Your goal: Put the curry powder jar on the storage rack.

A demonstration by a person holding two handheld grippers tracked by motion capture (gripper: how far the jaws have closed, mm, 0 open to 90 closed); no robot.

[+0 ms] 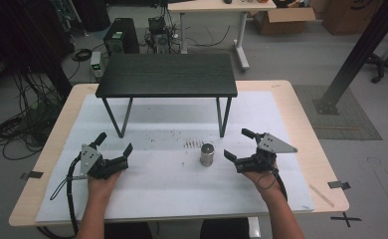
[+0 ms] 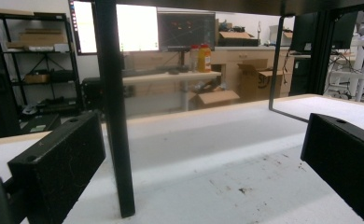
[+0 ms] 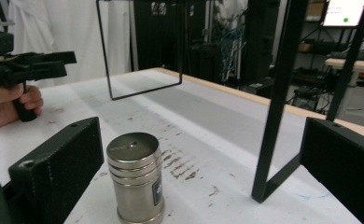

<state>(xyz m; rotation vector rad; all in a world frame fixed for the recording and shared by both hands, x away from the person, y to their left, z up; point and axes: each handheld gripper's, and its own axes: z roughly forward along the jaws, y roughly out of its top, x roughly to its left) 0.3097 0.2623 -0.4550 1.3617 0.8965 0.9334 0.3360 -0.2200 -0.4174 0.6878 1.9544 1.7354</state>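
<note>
White sheeting (image 1: 172, 189) covers the wooden table (image 1: 301, 124). A small black bench (image 1: 167, 74) stands on its far half. Left gripper (image 1: 114, 144) and right gripper (image 1: 238, 143) rest on the sheet, jaws spread, both empty. A steel cylinder weight (image 1: 207, 155) stands upright between them, nearer the right gripper.

The high view is dim and slightly soft; the white mat (image 1: 172, 194) is the brightest surface, and the floor beyond the table's far edge sinks into shadow. A faint shadow lies under the black shelf (image 1: 167, 74). In the left gripper view, bright screens (image 2: 133, 27) blow out to white glare, and the near jaws are blurred. In the right gripper view, the metal cylinder (image 3: 136, 177) carries soft highlights on its top; the background is dark.
</note>
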